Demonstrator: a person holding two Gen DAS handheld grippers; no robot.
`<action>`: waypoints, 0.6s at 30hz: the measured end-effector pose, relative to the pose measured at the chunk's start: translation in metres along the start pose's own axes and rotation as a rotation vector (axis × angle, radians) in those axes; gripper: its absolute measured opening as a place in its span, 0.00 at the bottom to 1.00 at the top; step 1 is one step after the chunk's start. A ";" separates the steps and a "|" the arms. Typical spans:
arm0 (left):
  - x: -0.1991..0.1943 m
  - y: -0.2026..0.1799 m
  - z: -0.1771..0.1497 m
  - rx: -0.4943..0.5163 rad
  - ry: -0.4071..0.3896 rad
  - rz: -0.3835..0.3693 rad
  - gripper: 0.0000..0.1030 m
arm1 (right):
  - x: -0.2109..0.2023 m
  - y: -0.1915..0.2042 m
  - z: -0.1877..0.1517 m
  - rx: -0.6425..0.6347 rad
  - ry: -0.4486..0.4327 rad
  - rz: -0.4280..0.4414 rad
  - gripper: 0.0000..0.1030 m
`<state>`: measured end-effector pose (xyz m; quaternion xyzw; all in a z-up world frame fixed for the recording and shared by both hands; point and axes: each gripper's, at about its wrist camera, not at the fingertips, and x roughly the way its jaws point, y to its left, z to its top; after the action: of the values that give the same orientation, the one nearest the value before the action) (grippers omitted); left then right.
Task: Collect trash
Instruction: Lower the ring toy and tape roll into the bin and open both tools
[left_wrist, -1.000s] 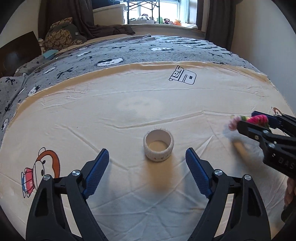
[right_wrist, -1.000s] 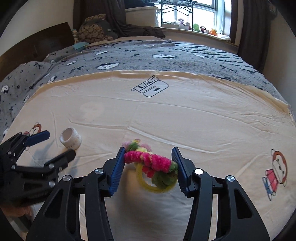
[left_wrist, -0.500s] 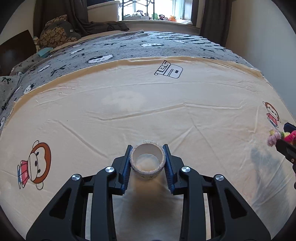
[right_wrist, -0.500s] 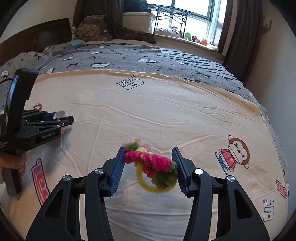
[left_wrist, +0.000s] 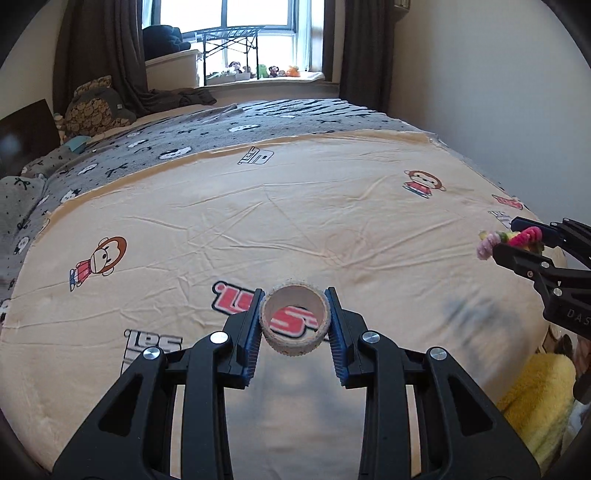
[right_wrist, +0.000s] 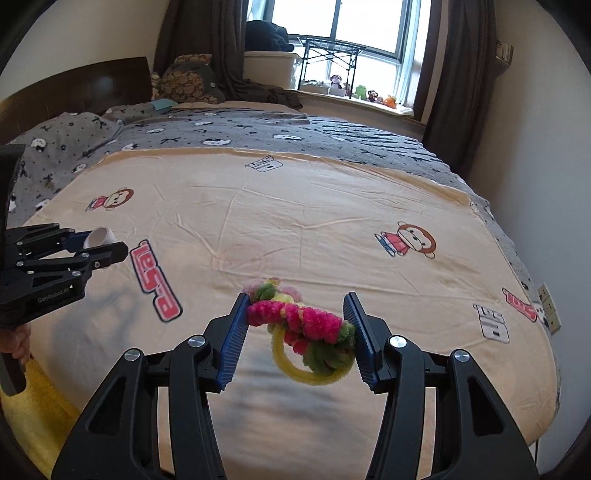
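From the left wrist view I see the bed (left_wrist: 295, 206) covered with a cream sheet (left_wrist: 258, 229). Its right edge runs close to the wall (left_wrist: 480, 92), so there is little room on that side, while the middle of the sheet is wide and bare. My left claw (left_wrist: 294, 322) is closed on one tape roll (left_wrist: 294, 322). The blue pads press its two sides and the roll is lifted clear of the sheet. The claw points down at a slant toward the bed. At the right border I see my right claw (left_wrist: 517, 236) with one fuzzy wire bundle (left_wrist: 509, 238) in it.

From the right wrist view the far edge of the sheet meets a grey blanket (right_wrist: 295, 136), and behind it stands one window (right_wrist: 369, 33). The right side of the bed drops off near the wall. My right claw (right_wrist: 297, 328) is gripping the one fuzzy wire bundle (right_wrist: 306, 328), pink, green and yellow, held above the sheet; it also slants downward. At the left my left claw (right_wrist: 99, 243) carries the tape roll (right_wrist: 98, 237), and part of a hand (right_wrist: 16, 341) shows under it. Near the bottom left corner lies something yellow (right_wrist: 37, 406); I cannot tell what it is.
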<state>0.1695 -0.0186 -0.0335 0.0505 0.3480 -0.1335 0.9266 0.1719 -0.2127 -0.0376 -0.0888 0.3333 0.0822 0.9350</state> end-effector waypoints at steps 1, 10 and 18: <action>-0.009 -0.006 -0.007 0.011 -0.010 0.001 0.30 | -0.010 -0.002 -0.009 0.012 -0.005 0.006 0.52; -0.064 -0.047 -0.084 0.039 -0.018 -0.031 0.30 | -0.057 0.006 -0.090 0.082 0.006 0.079 0.52; -0.061 -0.063 -0.158 0.030 0.103 -0.065 0.30 | -0.056 0.038 -0.149 0.114 0.110 0.173 0.52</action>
<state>0.0081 -0.0369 -0.1126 0.0597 0.3946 -0.1660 0.9018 0.0305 -0.2136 -0.1197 -0.0107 0.3946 0.1387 0.9083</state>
